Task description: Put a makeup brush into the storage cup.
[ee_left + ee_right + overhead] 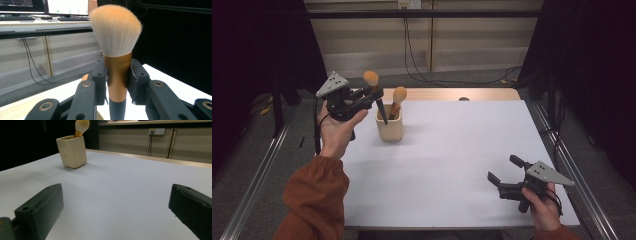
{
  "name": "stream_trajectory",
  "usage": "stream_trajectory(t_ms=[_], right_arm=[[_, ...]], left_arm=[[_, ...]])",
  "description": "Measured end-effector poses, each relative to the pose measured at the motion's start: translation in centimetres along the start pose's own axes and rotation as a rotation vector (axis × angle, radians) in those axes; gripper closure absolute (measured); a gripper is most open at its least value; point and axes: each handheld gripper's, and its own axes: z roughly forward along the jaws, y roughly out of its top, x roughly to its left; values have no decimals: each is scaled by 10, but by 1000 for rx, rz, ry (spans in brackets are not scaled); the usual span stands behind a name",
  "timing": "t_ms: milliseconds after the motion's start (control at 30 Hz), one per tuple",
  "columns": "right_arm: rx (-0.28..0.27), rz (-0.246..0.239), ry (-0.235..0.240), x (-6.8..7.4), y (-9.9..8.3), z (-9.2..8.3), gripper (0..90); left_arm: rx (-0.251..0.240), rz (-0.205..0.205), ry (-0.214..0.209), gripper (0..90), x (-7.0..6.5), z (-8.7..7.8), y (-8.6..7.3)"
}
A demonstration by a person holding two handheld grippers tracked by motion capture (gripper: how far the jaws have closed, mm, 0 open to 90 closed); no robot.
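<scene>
High view: my left gripper (371, 98) sits upper left of frame, jaws pinching a makeup brush (375, 92) by its copper ferrule, bristles up, dark handle angled down to the rim of the cream holder cup (390, 130). A 2nd brush (397, 100) stands in that cup, head leaning right. Cup is on the white desk (447, 150), upper left part. My right gripper (504, 171) is lower right, low over the desk, jaws spread, nothing btwn them.

Left gripper view: brush (116, 40) centre frame, upright, both pads pressed on the copper ferrule, fluffy head above the jaws.

Right gripper view: jaws wide apart at bottom corners w/ bare desk (120, 185) btwn. Cup (72, 151) upper left, well apart from me, a brush head (82, 125) poking out the top.
</scene>
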Motion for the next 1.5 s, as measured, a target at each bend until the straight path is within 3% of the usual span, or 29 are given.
stream_trajectory(t_ms=[300, 533, 600, 1033, 1500], right_arm=[[4, -2, 3, 0, 0, 0, 0], [5, -4, 7, 1, -1, 1, 0], [2, -5, 12, 1, -1, 1, 0], [0, 1, 12, 1, -1, 0, 0], [7, -8, 16, 1, -2, 1, 0]], left_arm=[[-3, -2, 32, 705, 11, 19, -5], [-13, -14, 69, 705, 22, 24, -8], [4, -13, 73, 705, 25, 26, -11], [18, -3, 94, 705, 31, 39, -23], [43, 5, 101, 705, 31, 41, -41]])
